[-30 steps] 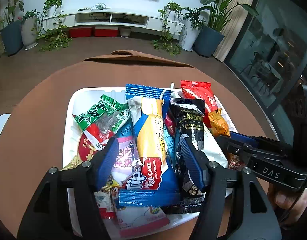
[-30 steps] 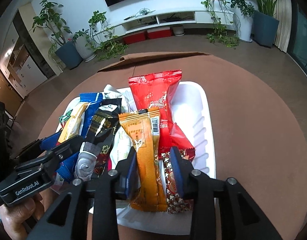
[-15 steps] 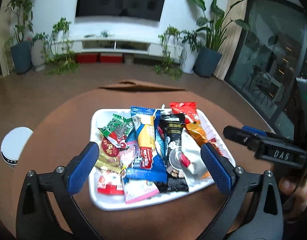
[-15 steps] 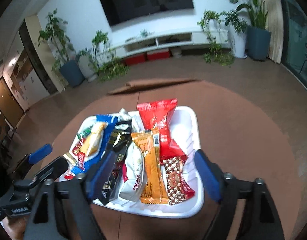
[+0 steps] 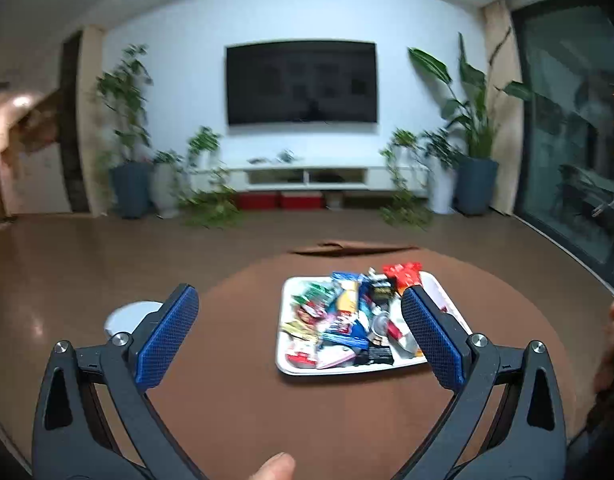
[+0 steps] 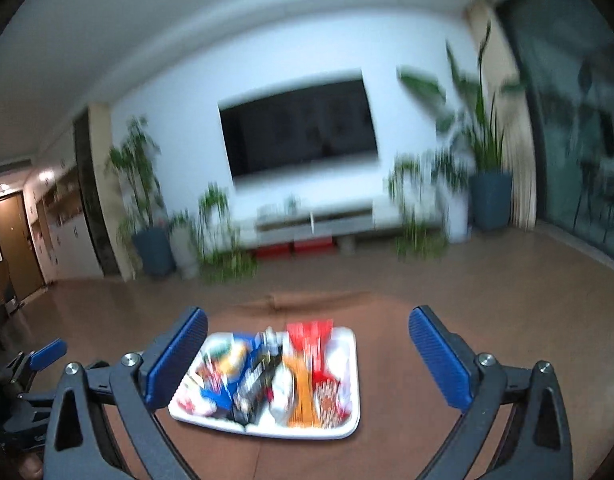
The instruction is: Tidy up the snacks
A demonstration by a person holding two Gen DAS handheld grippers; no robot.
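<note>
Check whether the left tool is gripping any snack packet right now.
No, the left tool stands wide open with nothing between its blue pads, and the snack packets lie in the white rectangular plastic tray beyond it.

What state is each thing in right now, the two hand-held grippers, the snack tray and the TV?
Left hand-held gripper: open, empty, above the round brown table.
Right hand-held gripper: open, empty.
White rectangular plastic tray: flat on the table, filled with snack packets.
Red snack packet: lying in the tray.
Black wall-mounted television: screen dark.

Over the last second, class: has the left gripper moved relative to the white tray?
Yes. The left gripper has backed away and opened; the white tray now looks smaller and farther off.
</note>
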